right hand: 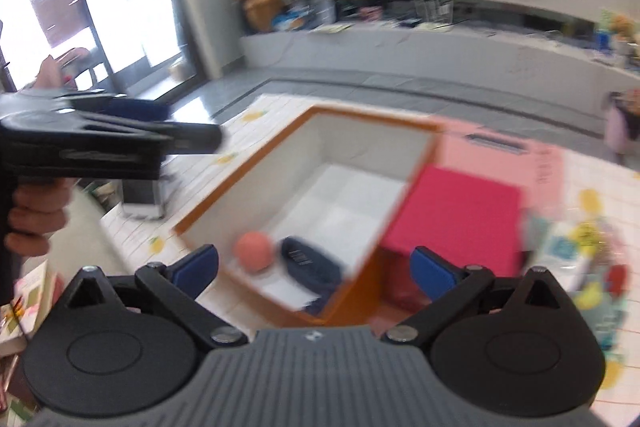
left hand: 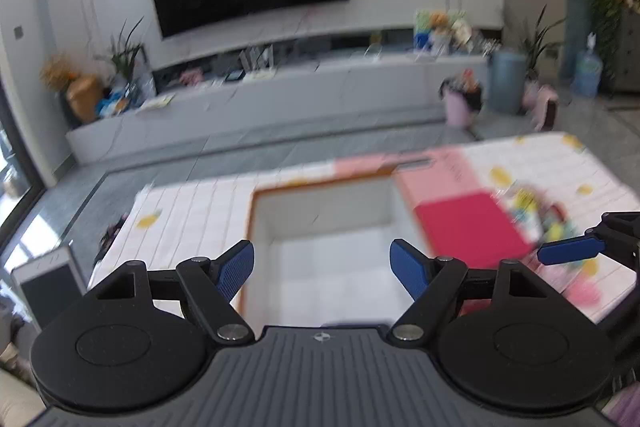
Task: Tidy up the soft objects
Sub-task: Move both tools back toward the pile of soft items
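An orange box with white inner walls (right hand: 280,163) stands open on the table; it also shows in the left wrist view (left hand: 260,227). Inside it lie a pink ball (right hand: 254,255) and a dark blue cloth item (right hand: 310,265). A pile of colourful soft things (right hand: 588,247) lies to the right of the box, and shows blurred in the left wrist view (left hand: 532,215). My left gripper (left hand: 322,265) is open and empty above the box. My right gripper (right hand: 314,273) is open and empty over the box's near corner.
A red and pink lid or box (right hand: 460,215) lies against the orange box's right side. A white phone (left hand: 52,287) stands at the table's left edge. The tablecloth (left hand: 192,215) is white with lemon prints. A TV cabinet (left hand: 280,95) runs along the far wall.
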Demonstrator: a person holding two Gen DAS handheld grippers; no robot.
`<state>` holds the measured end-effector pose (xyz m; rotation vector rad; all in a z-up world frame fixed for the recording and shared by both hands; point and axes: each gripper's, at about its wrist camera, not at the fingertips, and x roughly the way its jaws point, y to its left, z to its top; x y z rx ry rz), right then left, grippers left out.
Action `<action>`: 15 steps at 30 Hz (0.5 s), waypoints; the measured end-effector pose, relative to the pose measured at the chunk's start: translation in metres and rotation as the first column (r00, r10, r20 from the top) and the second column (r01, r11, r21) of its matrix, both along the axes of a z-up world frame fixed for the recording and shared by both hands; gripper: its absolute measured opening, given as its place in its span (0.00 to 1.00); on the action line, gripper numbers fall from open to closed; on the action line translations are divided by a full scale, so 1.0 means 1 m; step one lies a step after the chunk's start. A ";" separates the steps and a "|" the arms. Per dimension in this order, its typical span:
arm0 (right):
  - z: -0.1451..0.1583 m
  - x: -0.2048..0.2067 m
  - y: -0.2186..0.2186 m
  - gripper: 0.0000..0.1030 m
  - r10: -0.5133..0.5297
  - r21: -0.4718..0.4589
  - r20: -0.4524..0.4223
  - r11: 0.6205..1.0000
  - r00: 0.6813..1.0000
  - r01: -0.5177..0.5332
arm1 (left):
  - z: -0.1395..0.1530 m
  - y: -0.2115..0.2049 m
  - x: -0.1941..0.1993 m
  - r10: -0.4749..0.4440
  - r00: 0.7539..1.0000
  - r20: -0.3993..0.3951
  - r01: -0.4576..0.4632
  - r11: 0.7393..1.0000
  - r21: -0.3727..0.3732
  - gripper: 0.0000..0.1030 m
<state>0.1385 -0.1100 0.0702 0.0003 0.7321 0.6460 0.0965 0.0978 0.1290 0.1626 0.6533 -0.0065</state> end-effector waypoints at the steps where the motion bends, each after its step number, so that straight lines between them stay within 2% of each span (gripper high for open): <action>1: 0.005 0.003 -0.013 0.97 -0.036 -0.002 0.008 0.999 0.999 0.036 | 0.005 -0.006 0.000 -0.011 1.000 0.017 0.011 1.000 -0.008 0.88; 4: 0.014 0.011 -0.054 0.97 -0.144 0.006 0.025 0.990 0.989 0.144 | 0.020 -0.028 0.003 -0.066 0.996 0.056 0.068 0.997 -0.028 0.88; 7: 0.008 0.023 -0.093 0.97 -0.246 -0.012 0.014 0.969 0.969 0.246 | 0.023 -0.054 0.009 -0.155 0.984 0.083 0.157 0.987 -0.025 0.88; 12: -0.040 0.051 -0.140 0.97 -0.371 -0.165 0.005 0.915 0.928 0.367 | 0.006 -0.104 0.018 -0.257 0.961 0.097 0.262 0.964 -0.040 0.89; 15: -0.070 0.069 -0.161 0.97 -0.439 -0.184 -0.003 0.884 0.899 0.431 | -0.018 -0.138 0.024 -0.314 0.946 0.083 0.319 0.946 -0.050 0.89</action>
